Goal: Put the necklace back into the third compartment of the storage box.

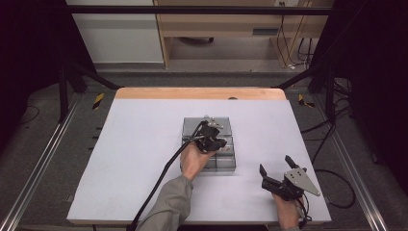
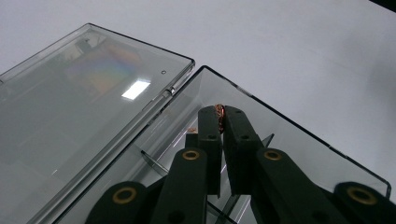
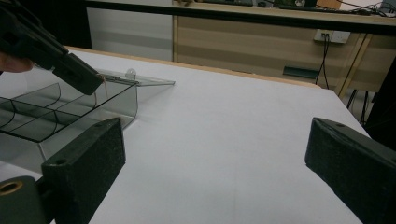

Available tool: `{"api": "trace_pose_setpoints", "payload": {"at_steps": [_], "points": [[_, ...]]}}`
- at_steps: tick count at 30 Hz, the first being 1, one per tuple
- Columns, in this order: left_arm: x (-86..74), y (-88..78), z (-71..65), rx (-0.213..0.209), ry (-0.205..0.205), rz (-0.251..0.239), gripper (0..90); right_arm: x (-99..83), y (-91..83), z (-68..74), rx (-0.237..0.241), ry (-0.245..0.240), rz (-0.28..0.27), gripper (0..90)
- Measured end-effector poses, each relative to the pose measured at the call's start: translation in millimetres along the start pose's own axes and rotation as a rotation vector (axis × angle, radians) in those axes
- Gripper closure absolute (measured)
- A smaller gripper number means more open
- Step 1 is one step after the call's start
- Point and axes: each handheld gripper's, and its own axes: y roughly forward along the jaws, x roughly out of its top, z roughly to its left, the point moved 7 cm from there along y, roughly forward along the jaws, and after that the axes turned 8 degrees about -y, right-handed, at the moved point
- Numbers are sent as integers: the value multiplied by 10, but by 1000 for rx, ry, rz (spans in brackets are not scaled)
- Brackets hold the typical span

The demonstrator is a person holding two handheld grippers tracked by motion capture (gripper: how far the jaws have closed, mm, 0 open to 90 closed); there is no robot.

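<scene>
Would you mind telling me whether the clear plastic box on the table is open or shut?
Open: the clear compartment box has its lid folded back flat, exposing the dividers inside.

White bench (image 1: 144, 144) with wooden strip along far edge. Beyond it, light wooden cabinet (image 1: 226, 24) against wall, dark cables (image 1: 293, 48) hanging at its right. Black frame bars (image 1: 192, 9) overhead and at sides. Yellow-black tape marks (image 1: 98, 100) on grey floor.

Lab recording station, white table (image 1: 144, 144) sitting inside a black metal frame (image 1: 202, 9), cables (image 1: 332, 130) trailing over grey floor, wooden bench (image 1: 231, 29) standing behind.
</scene>
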Motion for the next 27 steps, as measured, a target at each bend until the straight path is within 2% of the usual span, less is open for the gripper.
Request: {"api": "trace_pose_setpoints", "payload": {"at_steps": [4, 7, 16, 20, 23, 24, 25, 26, 27], "points": [[-1, 5, -11, -5, -5, 1, 846, 0, 0, 0, 0, 0, 0, 54], [0, 5, -10, -3, -8, -3, 801, 0, 1, 1, 0, 0, 0, 54], [3, -24, -13, -8, -5, -5, 759, 0, 2, 2, 2, 0, 1, 54], [21, -69, -16, 0, -4, -31, 608, 0, 2, 3, 2, 0, 1, 55], [53, -126, -5, 14, -4, -77, 484, 0, 2, 3, 3, -1, 1, 55], [53, -126, -5, 14, -4, -77, 445, 0, 2, 3, 3, -1, 1, 55], [65, -153, -5, 23, -14, -99, 445, 0, 2, 3, 2, -1, 1, 54], [73, -184, -5, 24, -11, -114, 368, 0, 2, 4, 2, -1, 1, 54], [78, -259, -9, 26, -11, -140, 340, 0, 2, 4, 2, -1, 1, 54]]}}
